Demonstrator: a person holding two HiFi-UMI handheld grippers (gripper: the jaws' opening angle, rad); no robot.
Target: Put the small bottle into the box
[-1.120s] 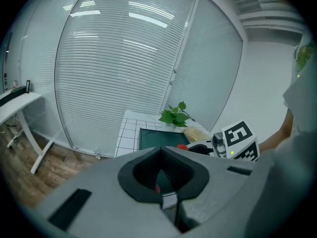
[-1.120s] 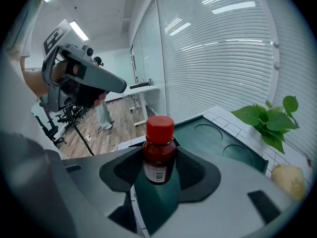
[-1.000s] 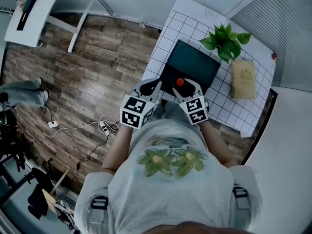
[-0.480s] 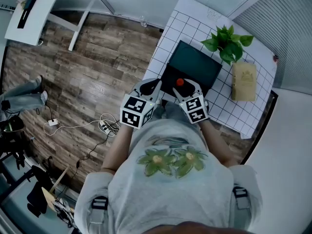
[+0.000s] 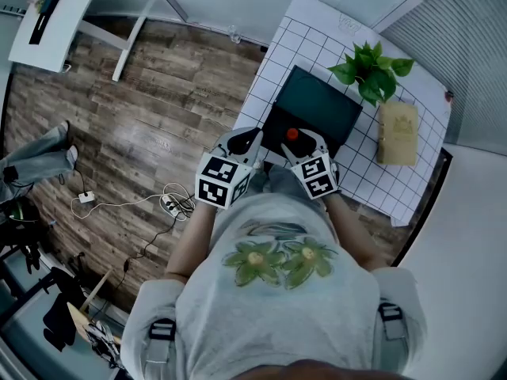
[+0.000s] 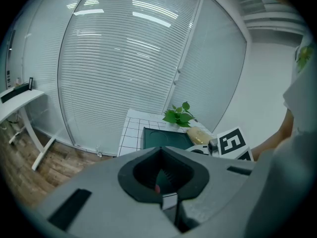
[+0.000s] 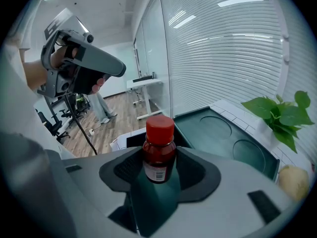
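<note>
Nothing moved: right hand-held gripper (image 7: 158,175) pinches upright bottle (image 7: 158,148), box (image 7: 218,128) directly ahead; left hand-held gripper (image 6: 159,175) pressed together, empty.

Leafy green plant (image 5: 371,70) on white gridded table (image 5: 295,34), tan packet (image 5: 396,131) just beside it. Wood-plank floor (image 5: 142,117) alongside, with white power strip (image 5: 170,205) and loose cables; 1 white desk (image 5: 55,22) well apart.

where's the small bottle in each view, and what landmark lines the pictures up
Head view: small bottle at centre, in the right claw.
Left gripper view: not made out.
Right gripper view: small bottle at centre, clamped between the jaws.
Shared landmark: the potted plant, in all three.
</note>
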